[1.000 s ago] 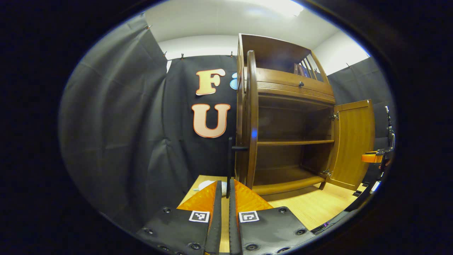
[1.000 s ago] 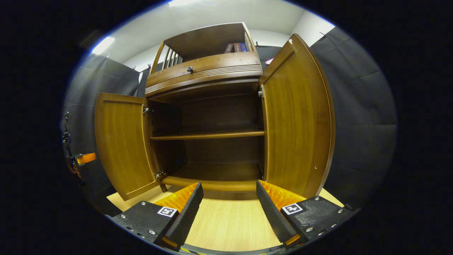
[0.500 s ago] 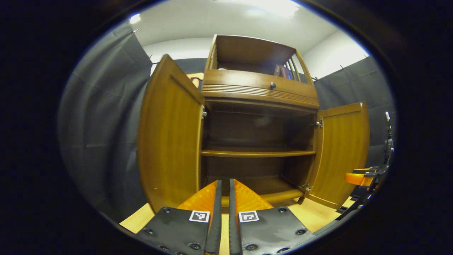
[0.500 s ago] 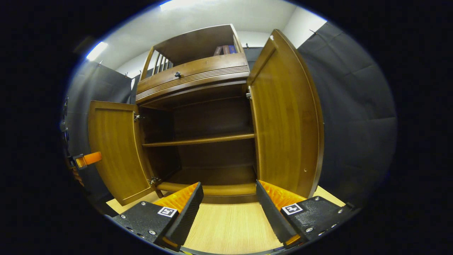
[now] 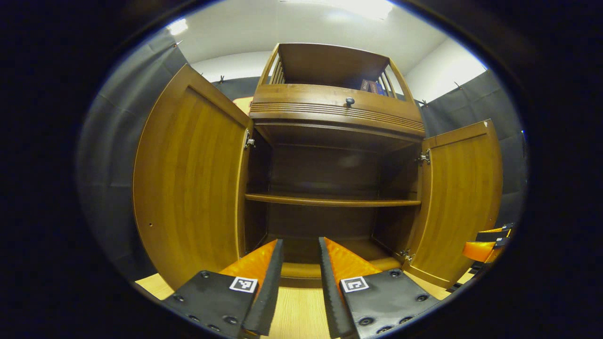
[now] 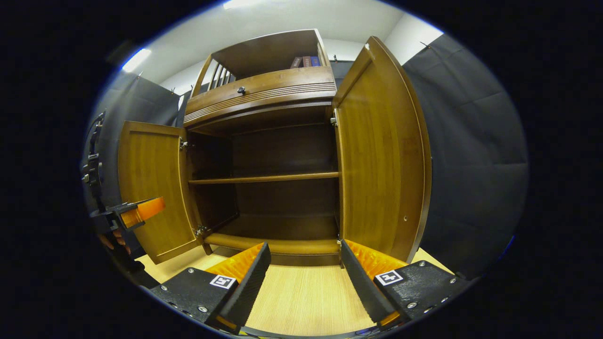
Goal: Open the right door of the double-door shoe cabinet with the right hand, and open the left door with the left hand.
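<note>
Wooden shoe cabinet [image 5: 330, 113] | left door [image 5: 188, 183], right door [image 6: 381, 155] swung wide | left gripper [image 5: 299, 252] slightly parted, empty | right gripper [image 6: 304, 259] wide apart, empty

Ahead of the left gripper [image 5: 297, 245], the shoe cabinet [image 5: 337, 115] is showing warm brown wood, its left door [image 5: 191, 183] and right door [image 5: 459, 197] glowing a lighter honey-orange with vertical grain. Past the right gripper [image 6: 304, 249], the shelf [image 6: 264, 179] is catching a golden edge against the dark brown interior, and the drawer [image 6: 264, 92] above is carrying horizontal grooves and a small dark knob [image 6: 241, 89]. Beneath both tools the tabletop [image 6: 306, 296] is showing pale, finely striped wood, while dark red and blue books [image 6: 306, 61] are sitting up top and grey-black cloth [image 6: 471, 155] is hanging to the sides.
</note>
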